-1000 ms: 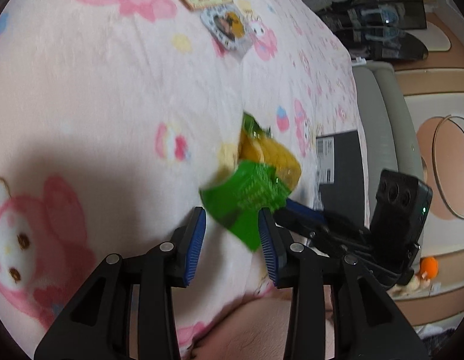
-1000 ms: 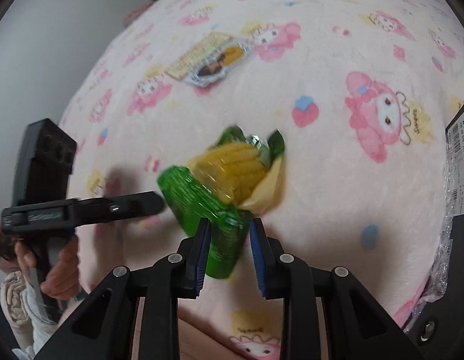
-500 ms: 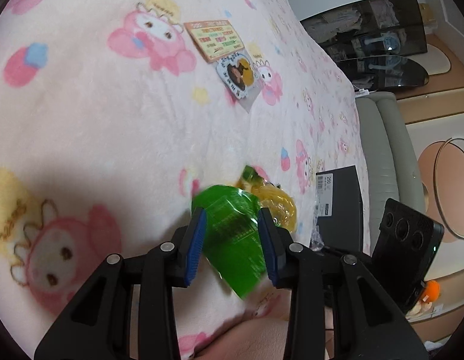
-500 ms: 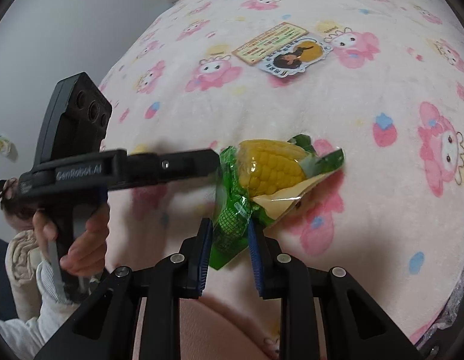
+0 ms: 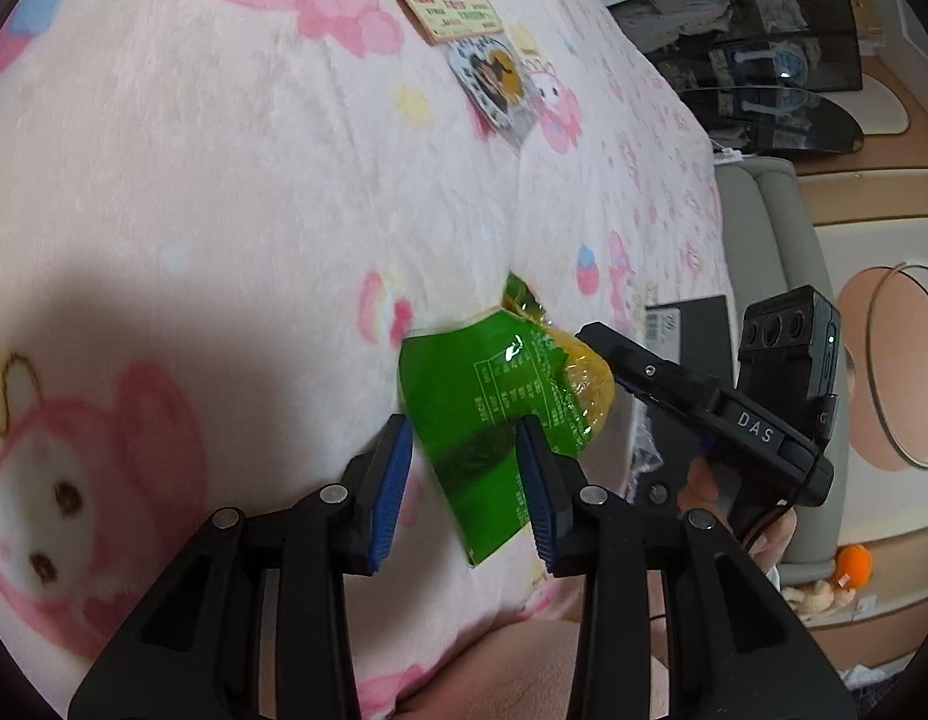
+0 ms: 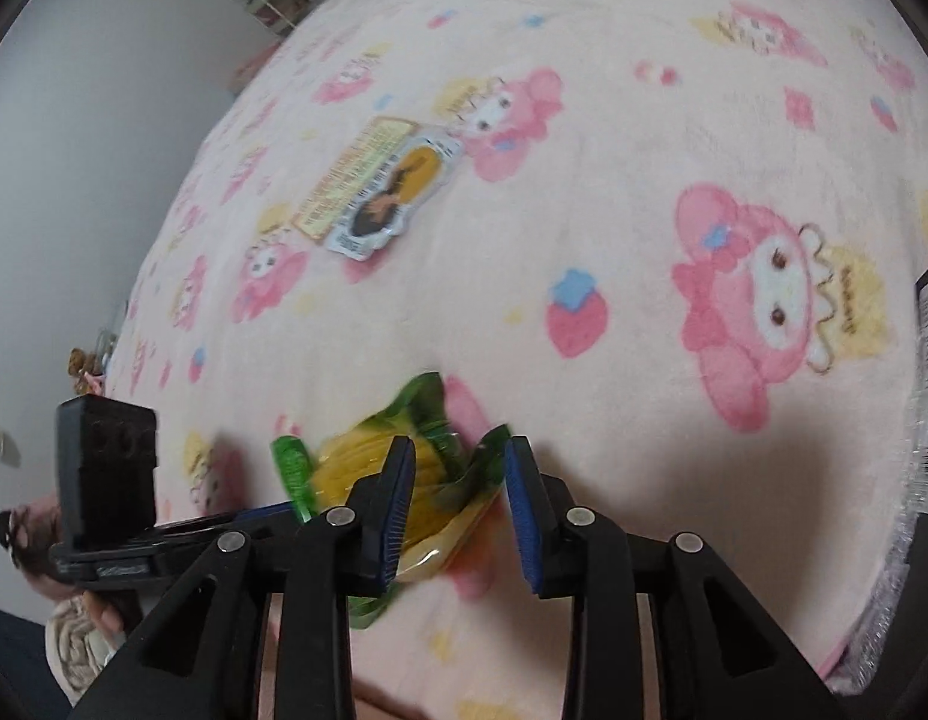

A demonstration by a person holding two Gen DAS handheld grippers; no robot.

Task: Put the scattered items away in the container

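A pink cartoon-print blanket [image 5: 224, 192] covers the bed ahead of both tools. The black box [image 5: 688, 330] sits beyond the right hand-held gripper [image 6: 458, 507], cut off by the frame edge. The green corn packet [image 5: 493, 396] lies between the left hand-held gripper [image 5: 464, 483] pads, which seem to pinch its flat end. The right one's jaws are opening around the blurred corn end; the packet could sag or slip. Two flat packets [image 6: 380, 189] wait far ahead.

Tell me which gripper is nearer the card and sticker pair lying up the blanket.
Neither, clearly: the left gripper and right gripper both sit at the corn packet, well short of the card and sticker pair.
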